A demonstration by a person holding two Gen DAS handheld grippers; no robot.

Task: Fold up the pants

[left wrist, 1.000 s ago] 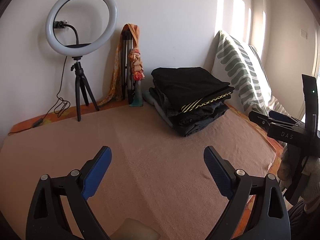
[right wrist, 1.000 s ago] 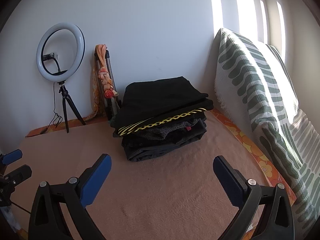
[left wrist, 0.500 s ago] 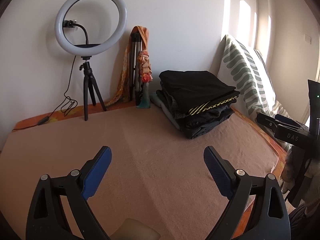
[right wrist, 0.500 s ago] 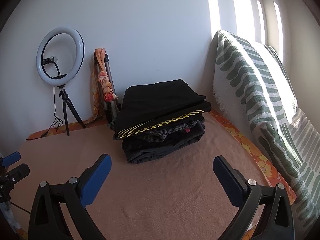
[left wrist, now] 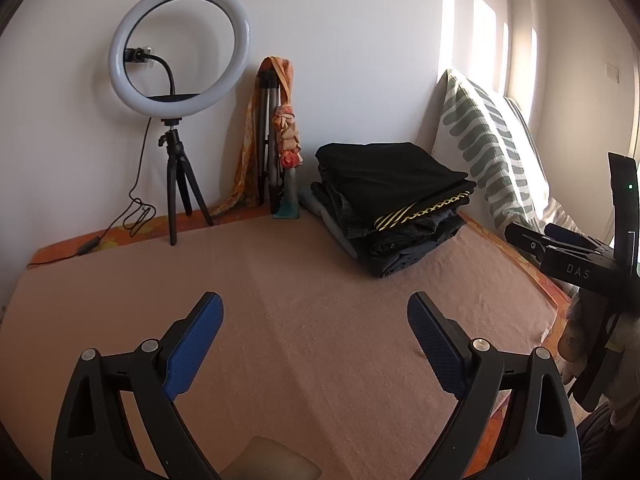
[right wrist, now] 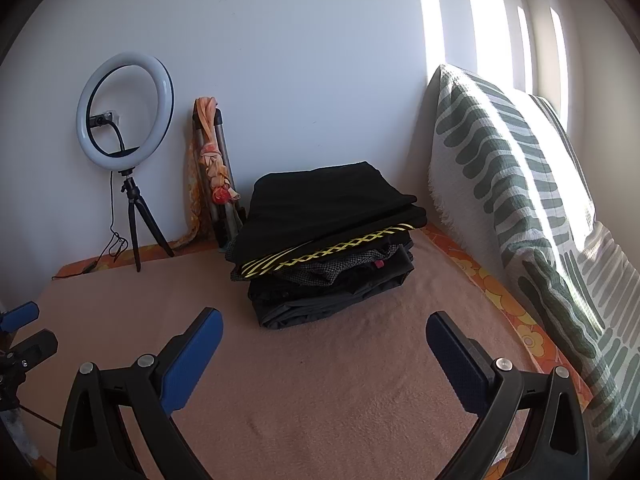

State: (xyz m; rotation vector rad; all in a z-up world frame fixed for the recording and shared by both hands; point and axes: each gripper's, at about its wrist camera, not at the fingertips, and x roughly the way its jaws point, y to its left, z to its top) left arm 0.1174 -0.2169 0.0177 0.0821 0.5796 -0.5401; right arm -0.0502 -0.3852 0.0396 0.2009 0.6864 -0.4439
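A stack of folded dark pants [left wrist: 390,200] sits at the far right of a peach blanket [left wrist: 304,320] on a bed; it also shows in the right wrist view [right wrist: 328,240]. The top pair is black, with a yellow-striped piece under it. My left gripper [left wrist: 314,336] is open and empty above the blanket, well short of the stack. My right gripper [right wrist: 322,348] is open and empty, closer to the stack. The right gripper also shows at the right edge of the left wrist view [left wrist: 560,240], and the left gripper at the left edge of the right wrist view [right wrist: 20,320].
A ring light on a small tripod [left wrist: 178,80] stands at the back left with its cable trailing on the bed. A folded tripod with orange cloth [left wrist: 276,140] leans on the wall. A green-patterned pillow [right wrist: 520,208] lines the right side.
Both grippers have drawn back a little from the stack and the left view has shifted, so the ring light and stack sit further right and lower. Both stay open.
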